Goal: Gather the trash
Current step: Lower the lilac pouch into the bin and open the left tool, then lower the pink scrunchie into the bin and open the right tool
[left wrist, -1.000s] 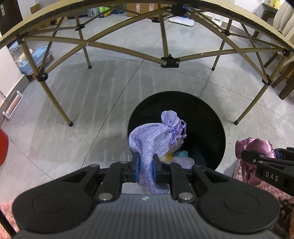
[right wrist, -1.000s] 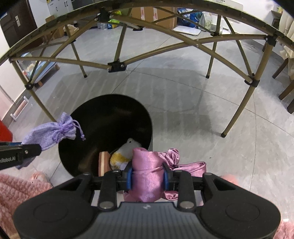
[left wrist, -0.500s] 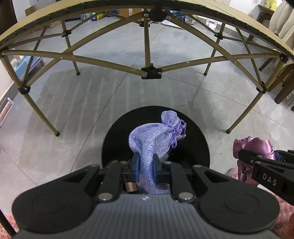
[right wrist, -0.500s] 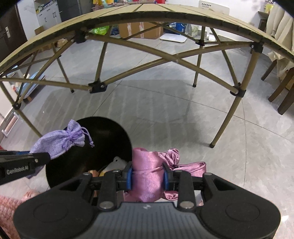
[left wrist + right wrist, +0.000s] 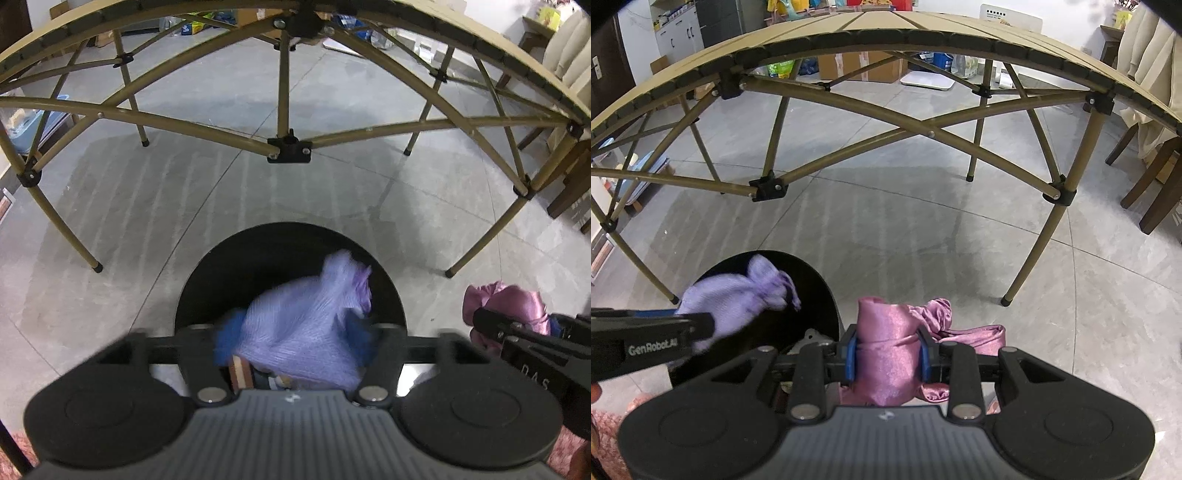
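Over the black bin (image 5: 291,254), the left gripper (image 5: 293,339) is opening, the blurred lilac drawstring pouch (image 5: 306,328) loose between its spreading jaws. Just right of the bin, the right gripper (image 5: 888,356) clamps a pink satin cloth (image 5: 886,354).

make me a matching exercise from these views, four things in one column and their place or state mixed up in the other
Things:
1. lilac woven drawstring pouch
2. pink satin cloth pouch
3. round black trash bin
4. tan folding slat-top table

Places or states:
A. standing on the grey tile floor, trash already inside
B. clamped between the blue pads of the right tool
C. blurred, over the bin mouth, between the opening jaws of the left tool
D. arching over the far floor on crossed metal legs

Pairs: 1-C, 2-B, 3-A, 4-D
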